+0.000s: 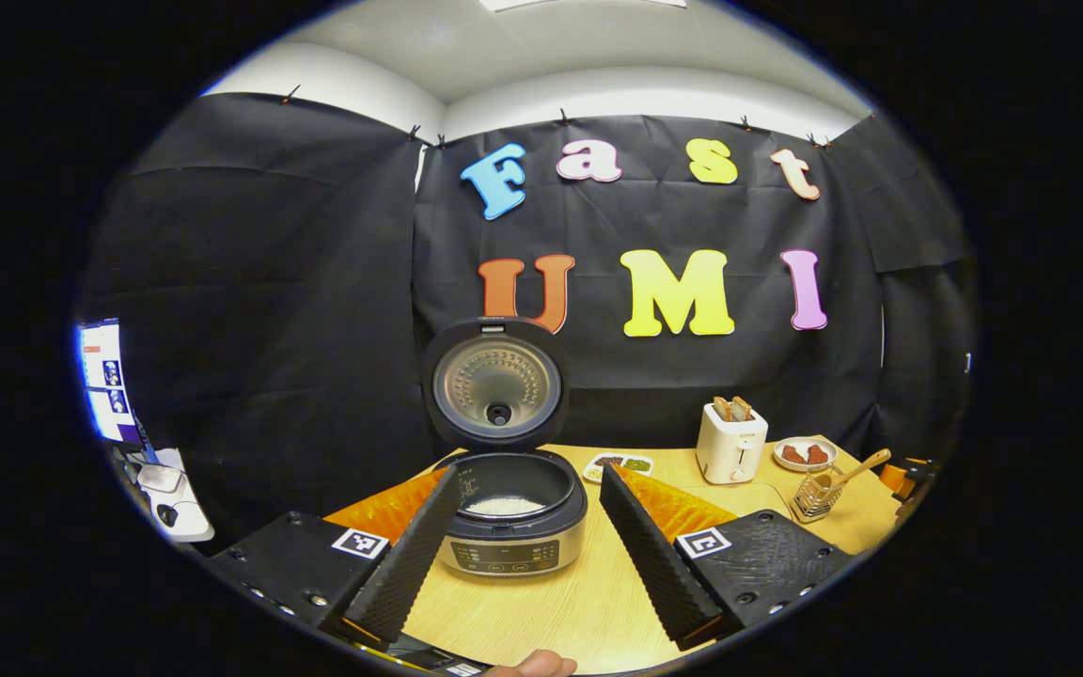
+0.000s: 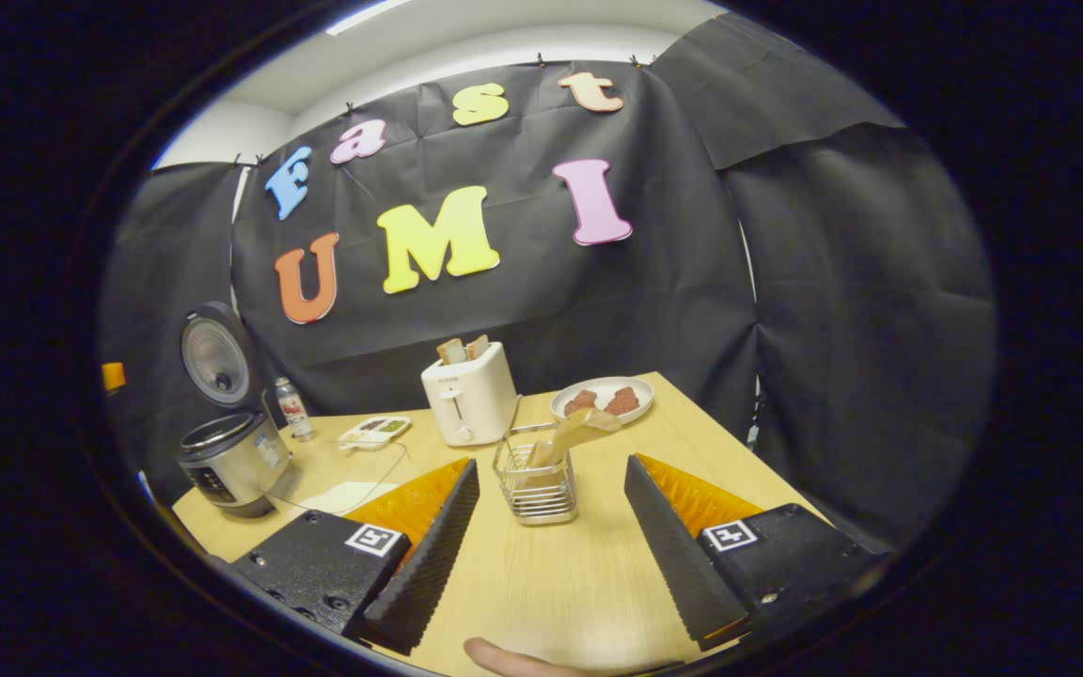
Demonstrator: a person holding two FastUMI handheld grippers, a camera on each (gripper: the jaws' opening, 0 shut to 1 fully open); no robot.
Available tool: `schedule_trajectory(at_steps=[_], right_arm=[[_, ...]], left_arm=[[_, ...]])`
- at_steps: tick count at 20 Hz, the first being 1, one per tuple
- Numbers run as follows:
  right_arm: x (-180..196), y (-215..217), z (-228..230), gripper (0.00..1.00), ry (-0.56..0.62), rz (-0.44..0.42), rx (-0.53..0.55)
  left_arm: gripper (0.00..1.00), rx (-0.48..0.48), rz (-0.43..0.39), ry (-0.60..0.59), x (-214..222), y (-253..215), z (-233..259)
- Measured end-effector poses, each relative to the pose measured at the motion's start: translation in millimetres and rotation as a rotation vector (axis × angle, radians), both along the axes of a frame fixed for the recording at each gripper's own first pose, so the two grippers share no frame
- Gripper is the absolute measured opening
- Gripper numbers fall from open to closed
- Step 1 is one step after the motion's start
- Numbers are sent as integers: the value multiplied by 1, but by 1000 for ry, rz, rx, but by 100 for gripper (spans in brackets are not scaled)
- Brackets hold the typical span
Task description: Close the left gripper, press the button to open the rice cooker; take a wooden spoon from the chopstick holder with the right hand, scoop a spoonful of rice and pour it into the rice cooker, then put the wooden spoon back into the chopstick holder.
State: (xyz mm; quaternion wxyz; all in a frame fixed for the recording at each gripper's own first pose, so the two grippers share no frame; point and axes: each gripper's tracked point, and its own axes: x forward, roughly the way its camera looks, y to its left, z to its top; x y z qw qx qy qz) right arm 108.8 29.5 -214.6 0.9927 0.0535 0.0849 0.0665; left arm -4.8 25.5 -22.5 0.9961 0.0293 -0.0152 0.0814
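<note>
On a pale wooden surface (image 1: 588, 602) inside the booth, the rice cooker (image 1: 511, 527) stands near the far left corner with its lid (image 1: 497, 384) raised upright, showing a dark inner pot with a low layer of white rice (image 1: 504, 506) at the bottom. In the right gripper view, the same rice cooker (image 2: 231, 461) sits at the left edge of the surface, with a small bottle (image 2: 293, 409) just behind it. Along the far edge stands a white toaster (image 2: 469, 393) with two slices of bread poking from its slots, and toward the far right corner a white plate (image 2: 602, 399) carries two reddish-brown pieces. A small rectangular tray (image 2: 374, 429) with dark and green contents lies between rice cooker and toaster. The wire chopstick holder (image 2: 536, 481) sits in front of the toaster, and the wooden spoon (image 2: 572, 432) stands in it, leaning to the right. The left gripper (image 1: 529, 536) hangs wide open in front of the rice cooker, holding nothing. The right gripper (image 2: 551, 527) is likewise wide open and empty, its fingers apart on either side of the chopstick holder but short of it.
</note>
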Motion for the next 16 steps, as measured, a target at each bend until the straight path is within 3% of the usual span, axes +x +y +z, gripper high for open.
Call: schedule_trajectory(at_steps=[1,2,3,6,8,11,12,13,14,15,16], right_arm=[[11,-2,-5,100,0,-17,7],[21,-2,-11,100,9,-32,20],[28,0,-17,100,20,-35,33],[55,1,-26,99,25,-63,5],[66,4,-31,93,31,-65,-24],[79,12,-29,55,10,-63,-26],[83,12,-30,61,10,-73,-34],[85,17,-30,59,4,-68,-31],[88,20,-31,49,5,-68,-28],[92,21,-32,59,8,-75,-24],[96,23,-34,51,7,-81,-28]], left_arm=[[96,15,14,-18,-6,1,-1],[100,26,31,-31,-11,2,-3],[95,35,42,-31,-17,2,-10],[95,74,73,-37,-32,7,-21],[96,74,91,-42,-41,12,-25],[96,64,111,-60,-52,17,-27],[96,66,112,-64,-54,17,-28],[96,63,103,-63,-56,15,-30],[95,57,92,-65,-57,11,-30],[95,50,78,-68,-59,9,-29],[96,45,72,-71,-59,8,-28]])
